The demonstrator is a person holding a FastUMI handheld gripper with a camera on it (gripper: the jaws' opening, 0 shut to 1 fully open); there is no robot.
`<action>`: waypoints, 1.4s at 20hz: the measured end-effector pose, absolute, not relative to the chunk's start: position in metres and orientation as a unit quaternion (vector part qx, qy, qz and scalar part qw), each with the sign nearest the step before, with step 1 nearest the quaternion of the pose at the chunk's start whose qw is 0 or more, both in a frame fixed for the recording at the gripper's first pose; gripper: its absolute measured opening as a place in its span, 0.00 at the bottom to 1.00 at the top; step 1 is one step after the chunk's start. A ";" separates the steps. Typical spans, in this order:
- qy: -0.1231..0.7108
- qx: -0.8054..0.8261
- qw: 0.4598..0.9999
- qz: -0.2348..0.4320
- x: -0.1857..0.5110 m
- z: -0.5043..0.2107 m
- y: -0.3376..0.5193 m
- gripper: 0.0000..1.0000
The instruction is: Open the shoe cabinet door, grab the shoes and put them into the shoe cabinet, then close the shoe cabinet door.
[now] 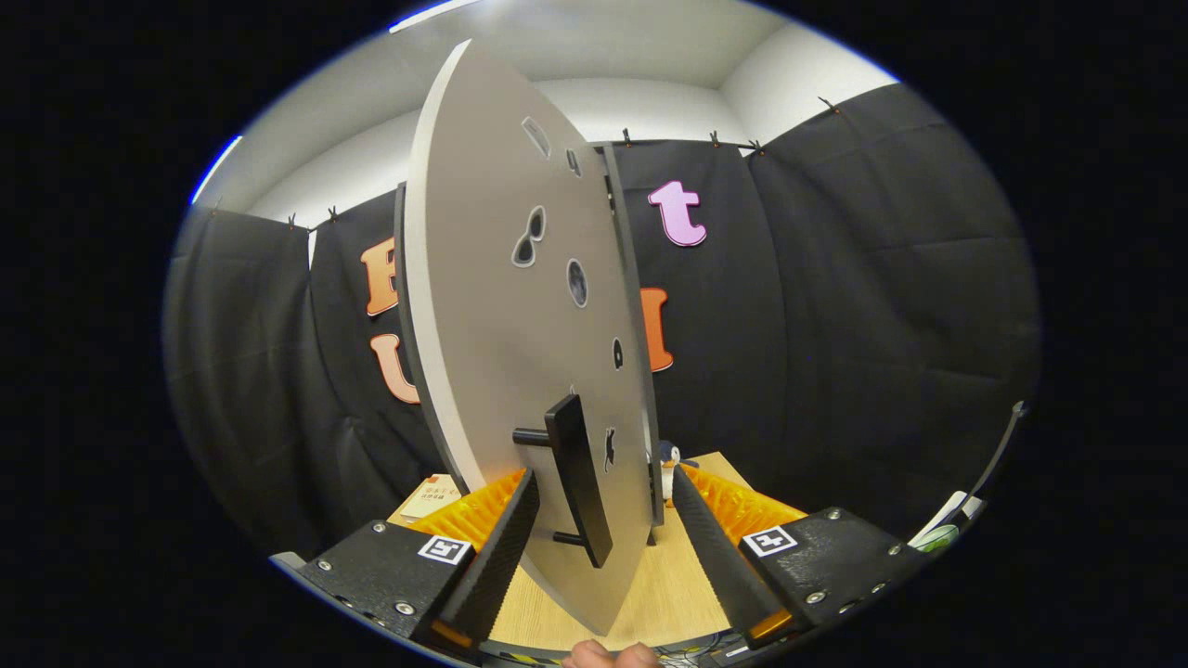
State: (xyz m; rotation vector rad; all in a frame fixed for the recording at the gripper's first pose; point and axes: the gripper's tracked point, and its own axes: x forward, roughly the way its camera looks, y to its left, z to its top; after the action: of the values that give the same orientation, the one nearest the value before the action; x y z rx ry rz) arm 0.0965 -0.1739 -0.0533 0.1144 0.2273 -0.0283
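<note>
One camera rides on the gripper (603, 520), low above the wooden table (668, 584), facing forward along its two fingers (497, 547). It sits very close to the cabinet door (510, 325), which stands between the spread fingers, edge toward the lens. Beyond lie the black cloth wall (882, 306) and white ceiling (631, 56).

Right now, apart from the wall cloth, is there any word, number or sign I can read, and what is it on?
Card on the table, left of the door: print too small to read.
Square markers on the tool: black-and-white patterns, no words.
Door, standing between the open tool's fingers: cut-out shapes, no text.
</note>
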 end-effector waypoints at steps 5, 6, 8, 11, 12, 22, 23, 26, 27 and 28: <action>0.121 0.061 0.991 -0.005 0.113 -0.058 -0.125 0.91; 0.124 0.064 0.990 0.000 0.116 -0.059 -0.114 0.91; 0.129 0.066 0.989 0.013 0.126 -0.060 -0.092 0.91; 0.135 0.059 0.988 0.040 0.143 -0.062 -0.055 0.92; 0.135 0.053 0.988 0.049 0.150 -0.062 -0.042 0.92; 0.126 0.026 0.987 0.092 0.246 -0.080 0.025 0.92; 0.125 0.023 0.988 0.093 0.255 -0.080 0.029 0.92; 0.124 0.014 0.987 0.098 0.275 -0.081 0.038 0.92; 0.124 0.016 0.987 0.099 0.281 -0.082 0.041 0.92; 0.125 0.021 0.987 0.101 0.286 -0.083 0.043 0.92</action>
State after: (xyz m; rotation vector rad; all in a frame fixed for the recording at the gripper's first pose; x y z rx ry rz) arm 0.2859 0.0426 -0.0833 0.0424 0.2508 0.2030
